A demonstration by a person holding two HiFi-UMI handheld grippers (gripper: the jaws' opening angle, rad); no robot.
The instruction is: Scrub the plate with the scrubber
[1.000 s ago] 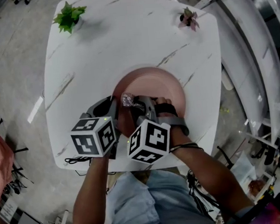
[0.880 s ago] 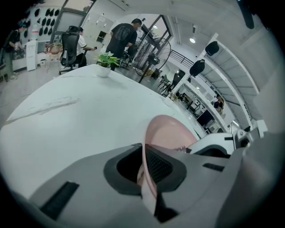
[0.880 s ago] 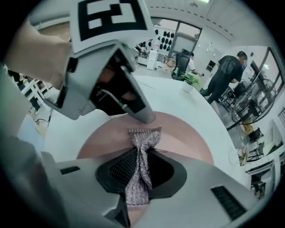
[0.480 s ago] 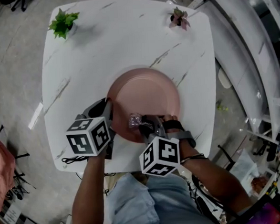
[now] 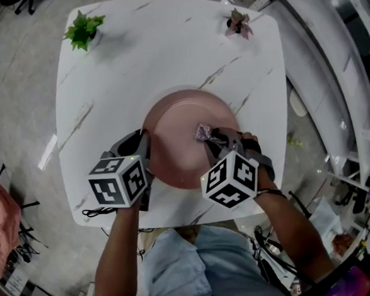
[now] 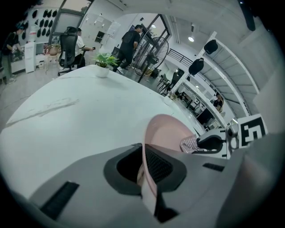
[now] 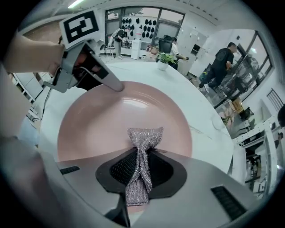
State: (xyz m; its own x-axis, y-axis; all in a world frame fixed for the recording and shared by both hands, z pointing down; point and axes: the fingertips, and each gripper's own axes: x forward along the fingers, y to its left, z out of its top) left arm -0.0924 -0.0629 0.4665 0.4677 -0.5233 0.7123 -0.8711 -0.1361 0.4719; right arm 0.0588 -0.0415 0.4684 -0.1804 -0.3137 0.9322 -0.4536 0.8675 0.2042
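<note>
The left gripper (image 5: 146, 152) has its jaws pinched on the left rim of the pink plate (image 5: 180, 122), which lies toward the near edge of the white table (image 5: 166, 57). The right gripper (image 5: 211, 138) is clamped on a silvery scrubber (image 5: 202, 133), whose splayed end lies on the plate's right half. The marker cubes and hands cover the plate's near rim and much of the table's near edge. The far half is open, apart from a green plant (image 5: 83, 30) at the far left corner and a pink-leaved plant (image 5: 237, 24) at the far right corner

Silvery mesh scrubber (image 7: 144, 138) on pink plate (image 5: 178, 138)
</note>
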